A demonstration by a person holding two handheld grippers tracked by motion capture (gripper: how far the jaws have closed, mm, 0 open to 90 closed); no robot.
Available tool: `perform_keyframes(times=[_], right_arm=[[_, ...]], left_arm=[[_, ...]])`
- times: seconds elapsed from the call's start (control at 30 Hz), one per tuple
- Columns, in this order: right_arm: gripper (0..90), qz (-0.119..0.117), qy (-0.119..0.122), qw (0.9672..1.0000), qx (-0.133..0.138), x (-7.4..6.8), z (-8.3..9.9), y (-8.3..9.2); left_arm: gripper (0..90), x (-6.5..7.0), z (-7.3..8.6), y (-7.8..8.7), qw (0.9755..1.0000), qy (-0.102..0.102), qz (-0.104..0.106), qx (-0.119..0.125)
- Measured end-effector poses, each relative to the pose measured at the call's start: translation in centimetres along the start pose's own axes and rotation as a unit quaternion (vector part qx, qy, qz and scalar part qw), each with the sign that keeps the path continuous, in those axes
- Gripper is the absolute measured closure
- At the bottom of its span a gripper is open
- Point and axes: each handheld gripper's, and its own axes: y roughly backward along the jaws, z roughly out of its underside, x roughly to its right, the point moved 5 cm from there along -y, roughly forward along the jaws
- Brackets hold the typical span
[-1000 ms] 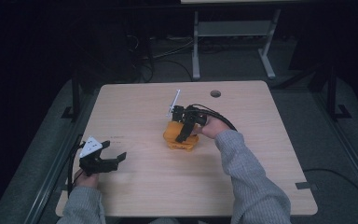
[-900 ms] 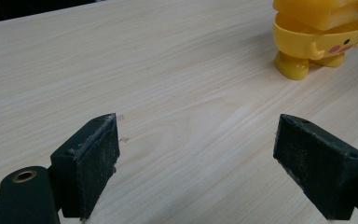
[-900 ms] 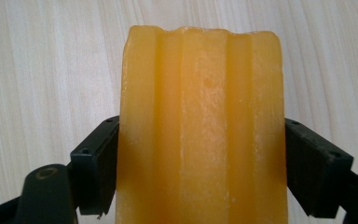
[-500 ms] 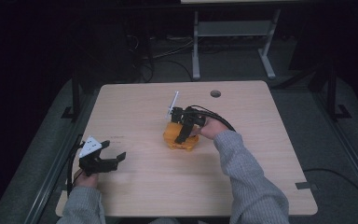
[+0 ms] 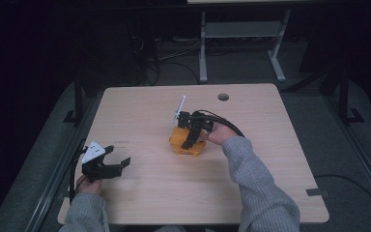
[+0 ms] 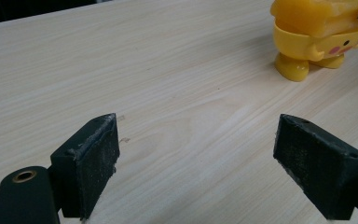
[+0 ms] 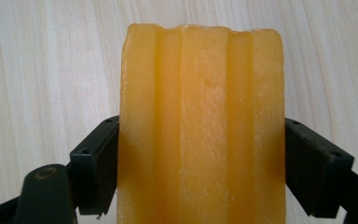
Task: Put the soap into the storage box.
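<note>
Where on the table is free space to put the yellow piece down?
Bare wood lies between the left gripper and the duck-shaped holder, along the near edge of the table, and right of the right gripper. Only the middle, around the yellow ridged block, is crowded.

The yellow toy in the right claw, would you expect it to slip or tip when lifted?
The yellow toy looks smooth and glossy, so possibly slippery. The right claw presses both ribbed sides squarely, which probably helps. Its small round feet suggest easy tipping.

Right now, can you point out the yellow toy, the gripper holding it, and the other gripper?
yellow toy [image 6: 310, 42]: left gripper view, its face band.
right gripper [image 7: 200, 163]: right gripper view, between its jaws, shut on the toy.
left gripper [image 5: 118, 163]: high view, between its open jaws.
</note>
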Motion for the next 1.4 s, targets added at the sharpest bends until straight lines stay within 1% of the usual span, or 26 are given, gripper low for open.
perform_keyframes(times=[0.1,0.23,0.43,0.5,0.63,0.83,1.03,1.07,1.17,1.27,1.4], right_arm=[[20.8,-0.001,-0.005,1.0,0.004,0.04,0.07,-0.03],[20.6,0.001,-0.009,1.0,0.004,-0.03,0.1,-0.05],[20.5,0.007,-0.006,1.0,0.002,-0.15,0.04,-0.06],[20.5,0.006,-0.007,0.9999,0.003,-0.15,0.05,-0.07],[19.5,-0.003,-0.023,0.9997,0.004,-0.06,0.22,-0.19],[19.1,-0.002,-0.027,0.9996,0.009,-0.03,0.3,-0.12],[17.8,-0.001,-0.031,0.9995,0.009,0.0,0.37,-0.06],[17.7,-0.003,-0.035,0.9993,0.01,0.01,0.4,-0.02],[17.6,-0.004,-0.036,0.9993,0.01,-0.02,0.42,0.03],[17.4,-0.004,-0.038,0.9991,0.02,-0.14,0.28,0.28],[17.2,-0.003,-0.04,0.999,0.02,-0.12,0.45,0.46]], left_arm=[[13.8,0.01,0.0,-0.01,1.0,0.0,0.0,0.0],[13.8,0.03,0.0,-0.04,1.0,0.001,0.0,0.0],[13.8,0.08,-0.01,-0.06,1.0,0.001,0.0,0.002],[13.8,0.08,-0.01,-0.07,1.0,0.002,0.0,0.002],[13.8,0.05,-0.01,-0.06,1.0,0.002,0.0,0.001],[13.8,0.09,-0.01,-0.08,1.0,0.001,0.0,0.001],[13.8,0.05,-0.01,-0.08,1.0,0.001,0.0,0.001],[13.8,0.05,-0.01,-0.08,1.0,0.001,0.0,0.001],[13.8,0.05,-0.02,-0.09,1.0,0.001,0.0,0.002],[13.8,0.07,-0.03,-0.12,1.0,0.001,0.0,0.003],[13.8,0.11,-0.04,-0.13,1.0,0.002,0.001,0.004]])
